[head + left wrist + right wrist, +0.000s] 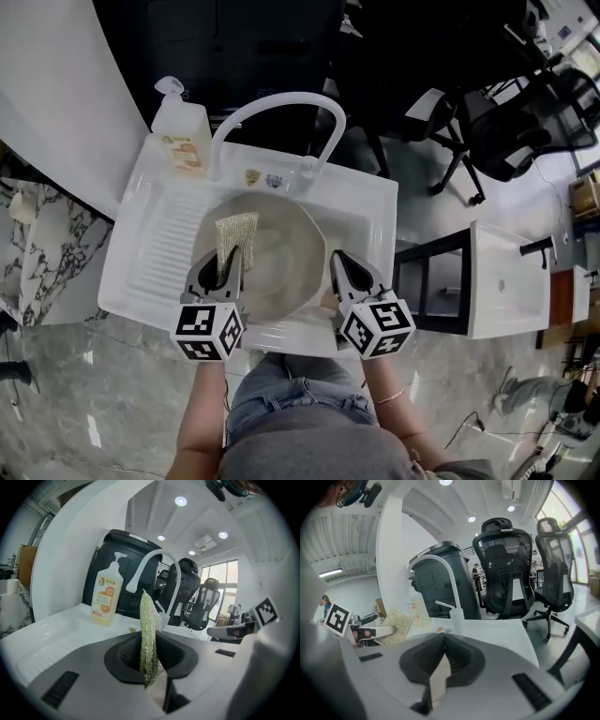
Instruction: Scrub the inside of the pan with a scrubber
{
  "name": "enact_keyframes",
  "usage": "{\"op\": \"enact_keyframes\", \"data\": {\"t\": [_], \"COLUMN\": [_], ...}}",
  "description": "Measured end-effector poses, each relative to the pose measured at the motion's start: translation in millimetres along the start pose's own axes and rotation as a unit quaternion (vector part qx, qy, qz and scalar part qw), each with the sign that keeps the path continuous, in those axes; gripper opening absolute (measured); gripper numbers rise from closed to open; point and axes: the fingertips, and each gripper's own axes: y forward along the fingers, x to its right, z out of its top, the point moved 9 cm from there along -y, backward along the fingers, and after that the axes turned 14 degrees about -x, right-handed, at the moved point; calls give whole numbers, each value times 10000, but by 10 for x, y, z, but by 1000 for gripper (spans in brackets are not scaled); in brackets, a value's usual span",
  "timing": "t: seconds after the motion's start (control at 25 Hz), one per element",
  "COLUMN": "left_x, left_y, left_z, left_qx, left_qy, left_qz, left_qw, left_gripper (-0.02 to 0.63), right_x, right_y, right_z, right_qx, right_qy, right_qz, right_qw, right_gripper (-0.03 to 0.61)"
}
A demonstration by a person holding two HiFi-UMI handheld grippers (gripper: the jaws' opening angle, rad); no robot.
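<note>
Lower middle of frame: left gripper point(223, 272) pinches scrubber point(236, 232), upright over pan point(286, 258) in sink point(370, 202). Right gripper point(343, 272) jaws together, nothing inside, by pan's right edge. Scrubbing looks not started; next, push scrubber down onto pan's inside.

Gold-glitter scrubber point(236, 232), wht sink point(371, 201)

The pan point(281, 248) is pale beige, round and shallow. It sits upright at the middle of the frame, with its right edge pinched in my right gripper point(334, 267). The scrubber point(236, 232), a glittery gold-green mesh pad, stands on edge clamped in my left gripper point(225, 272), reaching over the pan's left part.
</note>
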Motion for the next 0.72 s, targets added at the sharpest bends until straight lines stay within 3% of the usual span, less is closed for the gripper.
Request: {"op": "enact_keyframes", "data": {"t": [0.4, 0.72], "left_x": [67, 359], "left_y": [219, 582], "left_z": [-29, -5], "left_qx": [-447, -809], "left_qy": [253, 668], "left_qz": [-321, -807], "left_qw": [9982, 9912], "left_gripper": [67, 67], "right_x": [97, 341], "right_y": [84, 89], "right_z": [6, -13], "right_qx": [-38, -21], "right_qy": [228, 512], "right_qz": [-243, -413], "right_qw": [9994, 9978], "right_gripper": [11, 11]}}
